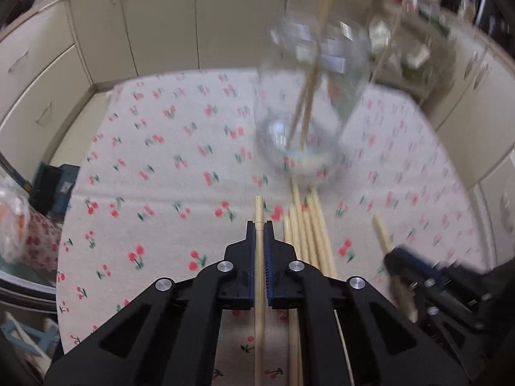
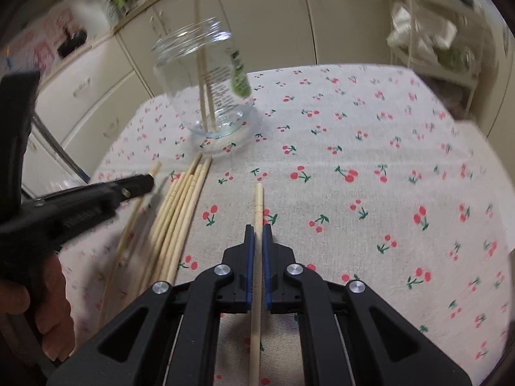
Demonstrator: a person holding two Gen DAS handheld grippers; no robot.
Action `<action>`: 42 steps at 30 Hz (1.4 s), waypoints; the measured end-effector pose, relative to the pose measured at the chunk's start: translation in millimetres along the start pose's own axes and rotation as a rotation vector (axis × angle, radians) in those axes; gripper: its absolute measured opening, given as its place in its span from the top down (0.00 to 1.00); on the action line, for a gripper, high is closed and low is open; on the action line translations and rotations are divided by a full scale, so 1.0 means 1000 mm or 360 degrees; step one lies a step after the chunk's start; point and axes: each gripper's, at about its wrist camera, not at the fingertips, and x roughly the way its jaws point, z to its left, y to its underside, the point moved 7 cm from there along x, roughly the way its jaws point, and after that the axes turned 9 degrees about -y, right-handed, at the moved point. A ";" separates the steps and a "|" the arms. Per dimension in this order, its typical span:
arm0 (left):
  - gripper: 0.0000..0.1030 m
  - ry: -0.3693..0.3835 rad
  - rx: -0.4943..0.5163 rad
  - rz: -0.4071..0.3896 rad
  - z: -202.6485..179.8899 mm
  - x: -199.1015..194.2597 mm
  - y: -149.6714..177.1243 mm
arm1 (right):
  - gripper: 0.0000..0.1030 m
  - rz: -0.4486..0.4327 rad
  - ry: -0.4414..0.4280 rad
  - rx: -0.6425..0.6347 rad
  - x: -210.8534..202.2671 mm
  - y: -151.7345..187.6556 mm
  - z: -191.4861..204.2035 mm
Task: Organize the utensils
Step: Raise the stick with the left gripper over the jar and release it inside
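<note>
Left gripper (image 1: 259,225): fingers clamp one chopstick (image 1: 258,212) | Right gripper (image 2: 258,228): fingers clamp another chopstick (image 2: 258,202) | Loose chopsticks (image 2: 180,206) on table (image 2: 354,135) near glass jar (image 2: 209,87) holding two

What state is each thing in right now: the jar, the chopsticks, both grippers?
Jar: upright, open, two chopsticks inside.
Chopstick pile: flat on the cloth, beside the jar.
Left gripper: shut on one chopstick.
Right gripper: shut on one chopstick.
</note>
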 end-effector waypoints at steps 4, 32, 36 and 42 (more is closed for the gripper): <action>0.95 0.0184 -0.0168 -0.0301 0.016 -0.043 -0.035 | 0.94 -0.0016 -0.0071 0.0102 -0.001 -0.001 -0.005; 0.95 0.0233 -0.0454 -0.1344 -0.012 -0.108 -0.205 | 0.94 -0.0441 -0.0201 0.0149 -0.050 -0.028 -0.001; 0.95 0.0228 -0.0472 -0.1387 -0.007 -0.110 -0.205 | 0.94 -0.0507 -0.0213 0.0150 -0.056 -0.033 0.000; 0.95 0.0225 -0.0493 -0.1422 -0.001 -0.111 -0.211 | 0.94 -0.0592 -0.0230 0.0156 -0.067 -0.037 0.000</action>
